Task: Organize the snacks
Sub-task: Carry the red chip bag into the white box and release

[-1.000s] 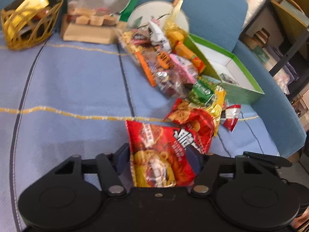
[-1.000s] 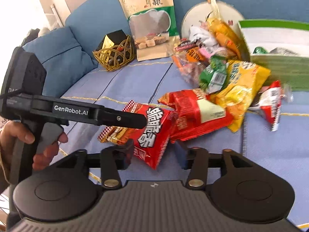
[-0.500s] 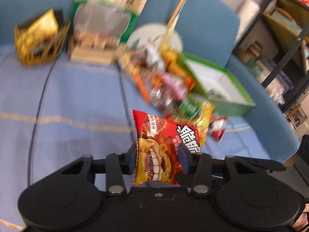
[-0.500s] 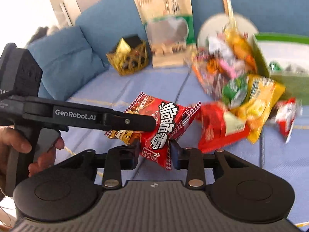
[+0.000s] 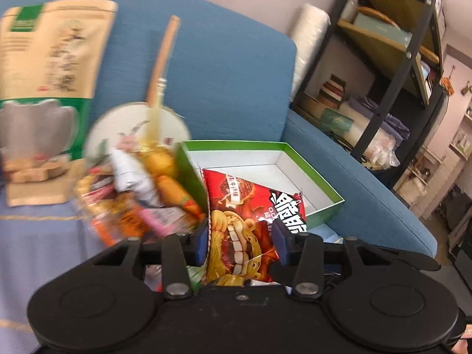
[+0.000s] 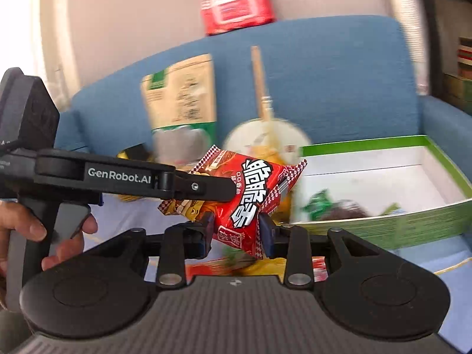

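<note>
Red snack packet (image 6: pixel 250 194) is held clamped in both the left gripper (image 5: pixel 240 240) and the right gripper (image 6: pixel 234 230), lifted clear of the sofa before the green box (image 6: pixel 383 230), where few snacks lie, while the snack pile (image 5: pixel 135 194) is left unsorted.

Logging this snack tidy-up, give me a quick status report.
Left gripper and right gripper: jaws shut on one red snack packet, held in the air. Green box open just beyond. Nothing between.
</note>
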Available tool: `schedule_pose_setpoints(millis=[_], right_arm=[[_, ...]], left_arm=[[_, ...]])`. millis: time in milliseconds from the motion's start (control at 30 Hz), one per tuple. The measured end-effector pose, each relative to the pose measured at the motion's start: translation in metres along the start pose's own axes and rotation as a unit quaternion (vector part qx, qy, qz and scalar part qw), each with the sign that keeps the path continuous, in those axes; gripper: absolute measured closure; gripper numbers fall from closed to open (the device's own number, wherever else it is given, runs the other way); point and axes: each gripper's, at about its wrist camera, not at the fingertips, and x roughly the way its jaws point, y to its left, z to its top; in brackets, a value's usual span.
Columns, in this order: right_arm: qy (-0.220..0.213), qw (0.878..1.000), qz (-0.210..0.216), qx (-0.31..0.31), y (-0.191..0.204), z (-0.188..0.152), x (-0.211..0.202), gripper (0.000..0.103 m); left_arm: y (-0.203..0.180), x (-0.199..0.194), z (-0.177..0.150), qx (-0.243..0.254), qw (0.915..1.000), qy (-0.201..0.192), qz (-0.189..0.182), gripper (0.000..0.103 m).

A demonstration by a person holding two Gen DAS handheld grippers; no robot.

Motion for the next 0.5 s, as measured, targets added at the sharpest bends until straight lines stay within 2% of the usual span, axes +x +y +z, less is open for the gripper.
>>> schedule_pose_setpoints(millis=[200,500], right_arm=[[-0.006,0.999,-0.036,0.031,-0.053,-0.005,0.020,0.045],[-0.017,0.996,-0.060,0.064,-0.100,-0.009,0.047,0.046]], left_arm=[[-0.018,0.068,0.016,0.018,0.9992,0.034,-0.009,0.048],[-0.027,0.130,0.027,0.019,0.9986,0.048,-0.005,0.047]])
